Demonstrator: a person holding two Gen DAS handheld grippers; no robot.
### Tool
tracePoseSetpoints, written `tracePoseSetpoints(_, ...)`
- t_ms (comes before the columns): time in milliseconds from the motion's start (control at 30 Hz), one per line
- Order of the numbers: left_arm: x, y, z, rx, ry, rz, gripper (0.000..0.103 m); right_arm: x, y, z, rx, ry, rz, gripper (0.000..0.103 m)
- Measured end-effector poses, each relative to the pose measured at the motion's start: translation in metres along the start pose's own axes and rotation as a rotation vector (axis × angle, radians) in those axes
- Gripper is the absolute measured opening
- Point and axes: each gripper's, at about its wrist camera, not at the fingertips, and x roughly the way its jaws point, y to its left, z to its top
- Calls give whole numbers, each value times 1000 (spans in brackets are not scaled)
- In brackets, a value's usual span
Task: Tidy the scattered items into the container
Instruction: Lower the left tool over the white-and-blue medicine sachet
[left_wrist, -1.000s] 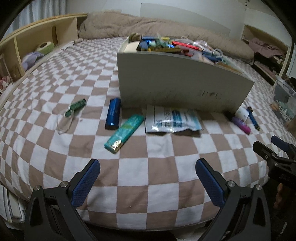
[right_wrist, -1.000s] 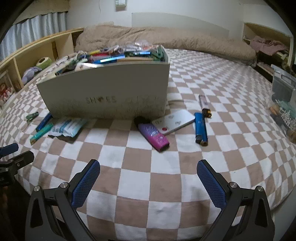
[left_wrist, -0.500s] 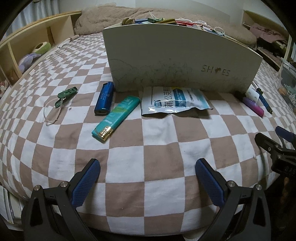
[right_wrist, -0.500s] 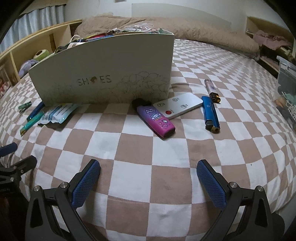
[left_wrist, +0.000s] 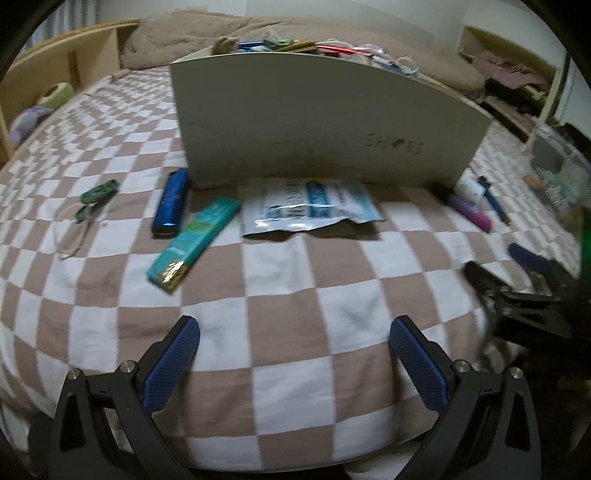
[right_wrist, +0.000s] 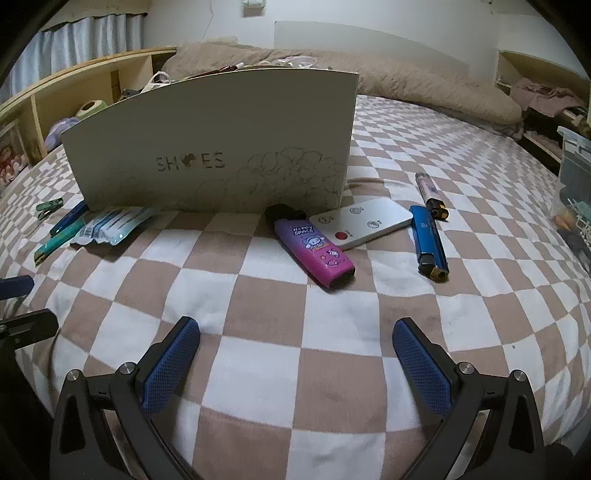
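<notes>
A cream shoe box (left_wrist: 325, 122) (right_wrist: 214, 144), full of small items, stands on the checkered bed. In the left wrist view a teal packet (left_wrist: 194, 243), a blue lighter (left_wrist: 171, 201), a white and blue pouch (left_wrist: 310, 206) and a green clip (left_wrist: 98, 194) lie before it. My left gripper (left_wrist: 293, 350) hovers open and empty near the bed's front edge. In the right wrist view a purple vape (right_wrist: 314, 251), a white remote (right_wrist: 362, 225), a blue lighter (right_wrist: 428, 240) and another lighter (right_wrist: 430, 192) lie by the box. My right gripper (right_wrist: 295, 354) is open and empty.
A wooden shelf unit (right_wrist: 85, 92) runs along the bed's left side. A rumpled beige blanket (right_wrist: 406, 85) lies at the head. A clear plastic bin (right_wrist: 574, 177) stands off the right side. Each gripper shows at the edge of the other's view.
Both grippers have dropped lower and moved closer to the bed and the box. The box top is now mostly out of sight. Nothing was taken hold of.
</notes>
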Motion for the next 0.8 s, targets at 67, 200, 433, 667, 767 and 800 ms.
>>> tracePoseSetpoints(67, 4, 2, 5, -12, -3, -29, 103, 0, 0, -1, 5, -7, 1, 103)
tracePoseSetpoints(200, 14, 12, 19, -61, 3, -93, 103, 0, 0, -1, 11, -20, 6, 103)
tracePoseSetpoints(433, 26, 15, 38, -87, 11, -94, 103, 4, -3, -1, 19, -39, 12, 103)
tracePoseSetpoints(667, 42, 0, 50, -27, 18, 2, 103, 6, -5, -2, 23, -53, 19, 103)
tracePoseSetpoints(767, 47, -2, 57, -40, 22, 16, 103, 6, -5, -1, 27, -58, 21, 103)
tracePoseSetpoints(800, 48, -3, 59, -45, 22, 18, 103, 6, -5, -1, 27, -57, 22, 103)
